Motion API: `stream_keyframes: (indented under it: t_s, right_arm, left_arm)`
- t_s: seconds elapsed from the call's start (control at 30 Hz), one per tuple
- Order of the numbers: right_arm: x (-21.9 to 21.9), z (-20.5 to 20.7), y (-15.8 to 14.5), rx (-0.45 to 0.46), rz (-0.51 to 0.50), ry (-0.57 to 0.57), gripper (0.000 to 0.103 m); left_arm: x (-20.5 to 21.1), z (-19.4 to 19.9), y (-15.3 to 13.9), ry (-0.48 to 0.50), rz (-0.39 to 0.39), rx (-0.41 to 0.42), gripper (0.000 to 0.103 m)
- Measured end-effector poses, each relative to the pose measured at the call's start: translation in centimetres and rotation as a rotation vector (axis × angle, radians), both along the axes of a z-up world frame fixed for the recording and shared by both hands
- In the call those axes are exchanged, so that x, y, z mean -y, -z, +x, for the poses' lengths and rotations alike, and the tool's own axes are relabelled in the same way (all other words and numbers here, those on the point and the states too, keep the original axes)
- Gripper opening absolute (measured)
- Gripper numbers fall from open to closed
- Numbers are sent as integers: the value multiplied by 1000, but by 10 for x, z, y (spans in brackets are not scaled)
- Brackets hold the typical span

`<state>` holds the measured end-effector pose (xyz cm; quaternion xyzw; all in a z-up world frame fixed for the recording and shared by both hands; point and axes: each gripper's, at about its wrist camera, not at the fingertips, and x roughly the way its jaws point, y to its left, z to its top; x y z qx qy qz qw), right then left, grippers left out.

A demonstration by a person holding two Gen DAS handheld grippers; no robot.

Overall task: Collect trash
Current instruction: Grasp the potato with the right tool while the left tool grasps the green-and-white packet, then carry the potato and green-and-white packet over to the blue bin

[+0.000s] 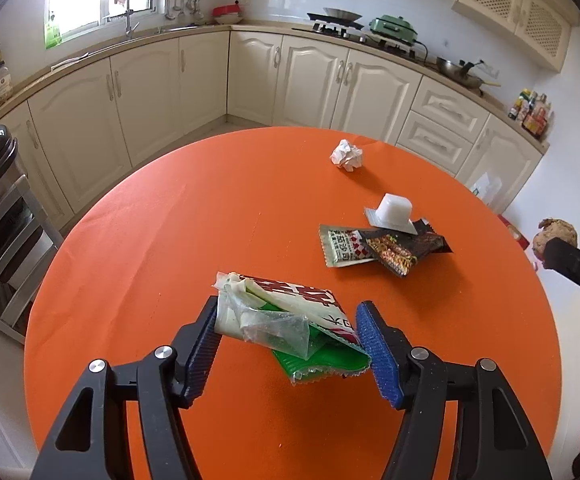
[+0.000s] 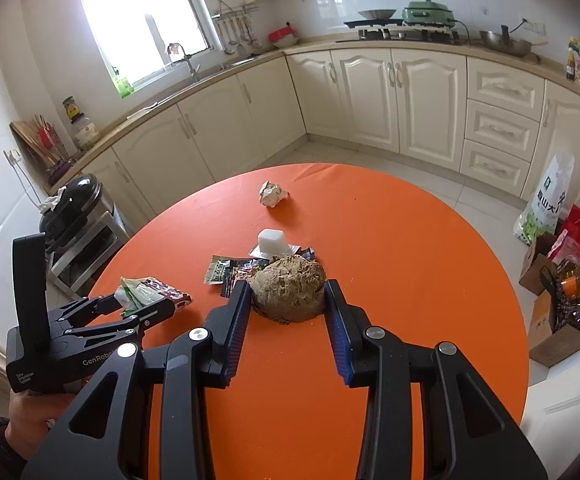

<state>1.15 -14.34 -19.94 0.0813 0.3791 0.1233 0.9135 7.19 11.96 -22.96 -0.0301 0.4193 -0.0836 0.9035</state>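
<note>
Between the left gripper's (image 1: 290, 344) blue pads sits a crumpled green-and-white wrapper (image 1: 290, 320), pinched on both sides. At 3 o'clock the right gripper (image 2: 287, 300) clamps a brown lump (image 2: 288, 293). So 2 pieces look collected. Left on the orange table (image 1: 209, 220), toward 1 o'clock: 2 sachets (image 1: 370, 248), a white cup (image 1: 394, 210), a paper ball (image 1: 346, 155).

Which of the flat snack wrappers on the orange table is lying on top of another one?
The dark wrapper: it overlaps the pale green-and-red sachet beneath it, while the third wrapper bundle sits apart between the left gripper fingers.
</note>
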Motion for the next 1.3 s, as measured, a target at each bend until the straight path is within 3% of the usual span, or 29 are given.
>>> stream_keyframes:
  t_s: [0.13,0.27,0.63,0.9,1.3]
  right_arm:
    - [-4,-12,-1,2,1,-8,38]
    - [-7,-23,-5,7,-7,-5,38]
    - [0,-30,-14,21,-9,9,38]
    - [11,-40,-26,57,-4,29,38]
    - [74,-85,-83,194,13,138,38]
  left_arm:
    - [3,-2,18,26,73,-69,63]
    - [4,-4,19,37,102,-42,63]
    - [-19,-28,5,29,33,-10,62]
    - [-5,-53,-46,71,8,97,62]
    - [62,-114,-132,243,-49,326,62]
